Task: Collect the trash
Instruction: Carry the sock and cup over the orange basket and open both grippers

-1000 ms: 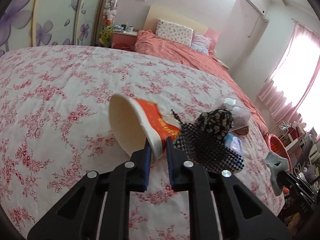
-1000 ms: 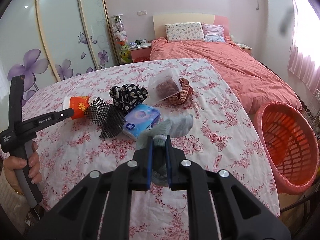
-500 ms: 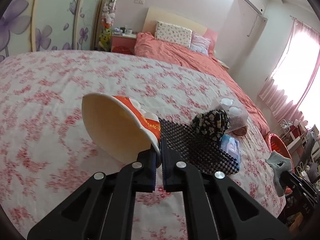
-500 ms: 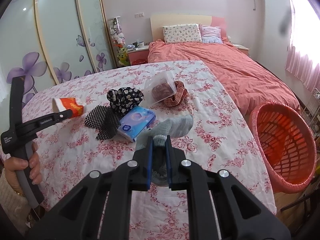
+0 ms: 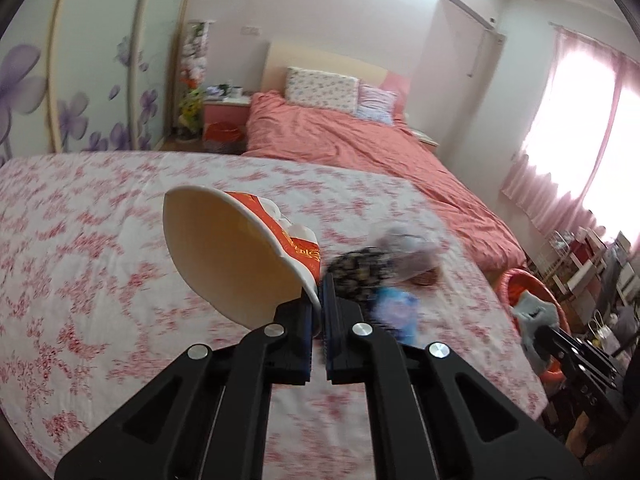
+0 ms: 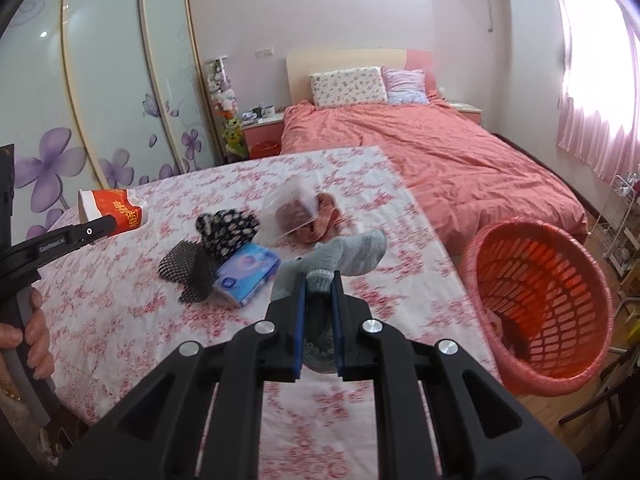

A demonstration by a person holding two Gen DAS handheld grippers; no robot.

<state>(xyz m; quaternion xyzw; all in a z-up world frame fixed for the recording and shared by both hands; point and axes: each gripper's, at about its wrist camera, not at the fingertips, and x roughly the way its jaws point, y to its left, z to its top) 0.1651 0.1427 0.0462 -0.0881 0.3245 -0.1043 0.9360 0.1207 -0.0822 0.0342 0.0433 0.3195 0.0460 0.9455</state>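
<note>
Above the floral-covered desk (image 6: 120, 300), the left gripper (image 5: 320, 312) has lifted the red-and-white paper cup (image 5: 240, 256), fingers pinching its rim. Right gripper (image 6: 318, 304) fingers pinch a grey knitted sock (image 6: 352, 254). Motion blur obscures the remaining items.

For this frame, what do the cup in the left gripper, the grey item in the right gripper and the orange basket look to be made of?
Cup: probably paper, with a matte cream inside, a thin wall and a red printed outside.
Grey item: knitted fabric, likely a sock, showing ribbed texture and hanging limp.
Basket: moulded plastic, slightly glossy, with a slotted lattice wall; a thin pink liner seems folded over its rim.
</note>
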